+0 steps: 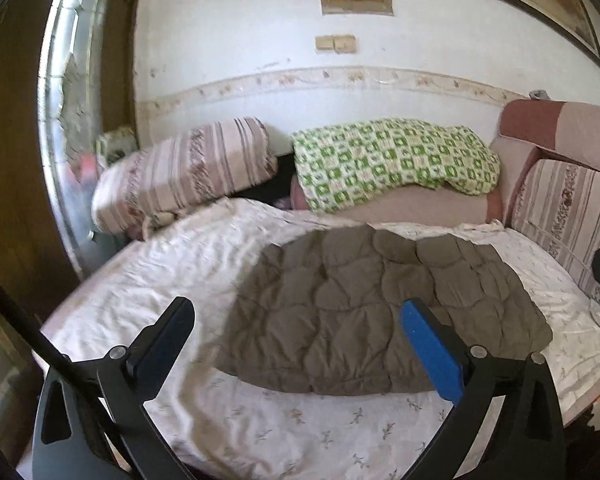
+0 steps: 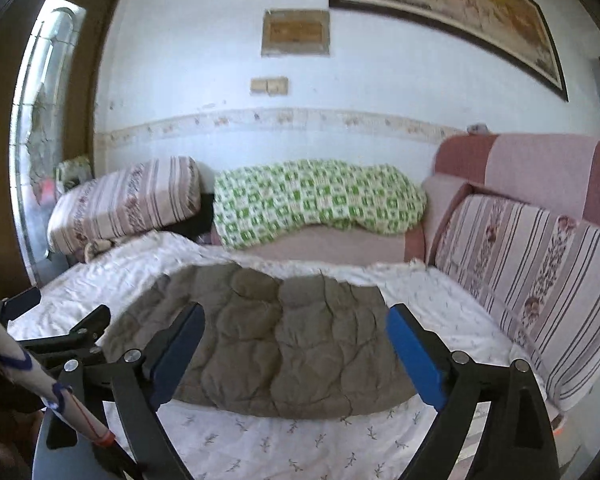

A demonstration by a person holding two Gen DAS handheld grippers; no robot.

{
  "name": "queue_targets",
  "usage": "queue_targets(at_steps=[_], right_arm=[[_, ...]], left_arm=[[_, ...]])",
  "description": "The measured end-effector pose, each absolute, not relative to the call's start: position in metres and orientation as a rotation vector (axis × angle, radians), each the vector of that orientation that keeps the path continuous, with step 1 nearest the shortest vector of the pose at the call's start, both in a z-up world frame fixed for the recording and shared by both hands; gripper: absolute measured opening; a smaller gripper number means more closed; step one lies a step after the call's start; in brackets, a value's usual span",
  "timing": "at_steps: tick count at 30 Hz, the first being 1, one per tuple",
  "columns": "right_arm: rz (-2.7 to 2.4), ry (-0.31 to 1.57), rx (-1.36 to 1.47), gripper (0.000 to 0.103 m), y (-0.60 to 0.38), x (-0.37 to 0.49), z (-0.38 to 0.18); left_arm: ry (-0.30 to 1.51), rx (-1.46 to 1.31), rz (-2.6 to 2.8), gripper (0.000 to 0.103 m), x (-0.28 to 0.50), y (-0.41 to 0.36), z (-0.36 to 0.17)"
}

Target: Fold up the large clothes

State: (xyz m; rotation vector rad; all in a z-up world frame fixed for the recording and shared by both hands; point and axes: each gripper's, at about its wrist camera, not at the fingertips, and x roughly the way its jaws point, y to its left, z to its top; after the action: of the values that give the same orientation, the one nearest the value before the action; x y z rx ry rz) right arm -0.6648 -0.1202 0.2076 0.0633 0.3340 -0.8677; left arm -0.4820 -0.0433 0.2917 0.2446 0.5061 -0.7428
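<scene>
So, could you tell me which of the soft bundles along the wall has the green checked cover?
It is the middle bundle, lying between the striped roll by the door and the pink sofa back. The others are striped or plain pink; only this one has green and white squares.

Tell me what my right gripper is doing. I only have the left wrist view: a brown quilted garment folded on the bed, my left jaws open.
Observer: The right gripper is open, with nothing between its fingers. The brown quilted garment lies on the bed beyond it.
Operator: Anything near my left gripper that I can't see?
Observer: Yes. In the right wrist view a white pole wound with red string slants across the lower left corner, close to the left gripper.
Operator: And the right side of the bed?
Observer: The striped cushion runs along that whole side, leaning on the pink backrest.
</scene>
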Motion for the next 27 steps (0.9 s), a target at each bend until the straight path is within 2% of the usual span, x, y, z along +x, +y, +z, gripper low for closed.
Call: queue_targets(at_steps=[8, 18, 27], right_arm=[[-0.85, 0.294, 0.035, 0.097, -0.087, -0.676, 0.227], [-0.822, 0.292, -0.003, 0.1, -0.068, -0.673, 0.234], [-0.796, 0.361, 0.041, 0.1, -0.085, -0.644, 0.206]], left_arm=[[0.466, 0.197, -0.706, 0.103, -0.49, -0.005, 0.324], [0.491, 0.26, -0.66, 0.103, -0.485, 0.009, 0.333], [0.559, 0.316, -0.641, 0.103, -0.467, 0.002, 0.304]])
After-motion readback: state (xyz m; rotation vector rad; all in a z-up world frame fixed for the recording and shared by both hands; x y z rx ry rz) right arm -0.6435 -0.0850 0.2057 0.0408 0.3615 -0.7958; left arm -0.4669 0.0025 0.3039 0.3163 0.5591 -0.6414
